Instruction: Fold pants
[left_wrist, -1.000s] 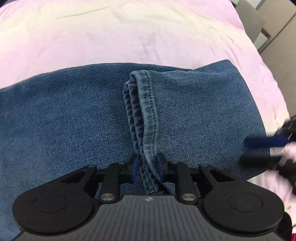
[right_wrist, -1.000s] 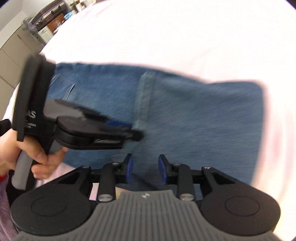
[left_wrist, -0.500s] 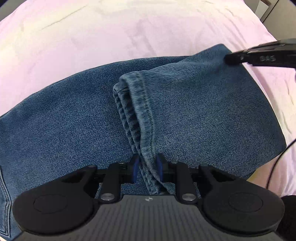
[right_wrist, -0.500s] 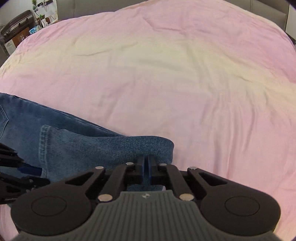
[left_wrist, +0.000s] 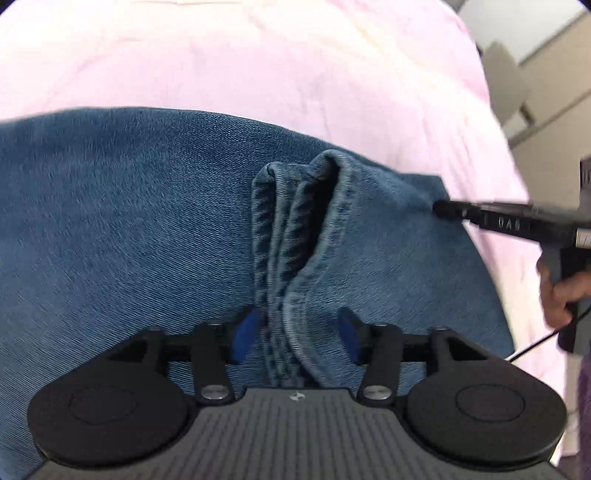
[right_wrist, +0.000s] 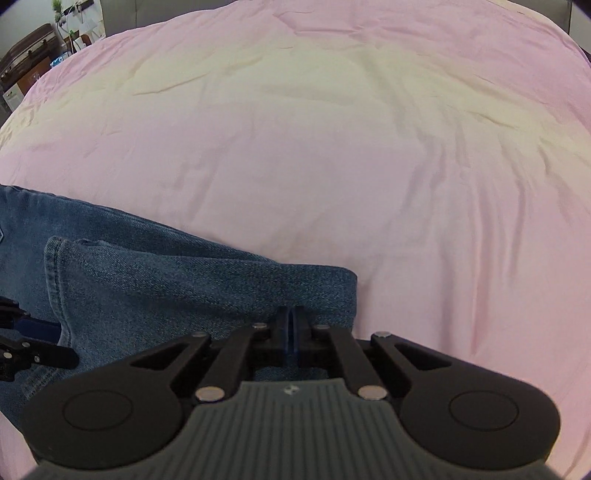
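Observation:
Blue jeans (left_wrist: 129, 221) lie folded on the pink sheet (left_wrist: 258, 55). Their stacked leg hems (left_wrist: 295, 258) run up between the pads of my left gripper (left_wrist: 297, 326). Its jaws are opening, and the blue pads stand clear of the denim on both sides. My right gripper (right_wrist: 293, 319) is shut, its tips resting on the folded edge of the jeans (right_wrist: 166, 288) near the right corner. I see no cloth pinched between them. From the left wrist view, the right gripper (left_wrist: 441, 210) touches that corner. The left gripper (right_wrist: 33, 332) shows at the left edge.
A hand (left_wrist: 561, 291) holds the right gripper's handle, with a thin cable below it. Pink sheet (right_wrist: 332, 147) stretches far beyond the jeans. A grey chair (left_wrist: 506, 77) stands past the bed's right edge, and dark furniture (right_wrist: 26, 62) sits at the far left.
My left jaws have spread apart and let go of the hems. The right gripper swung from beside the left one to the jeans' right corner and shut.

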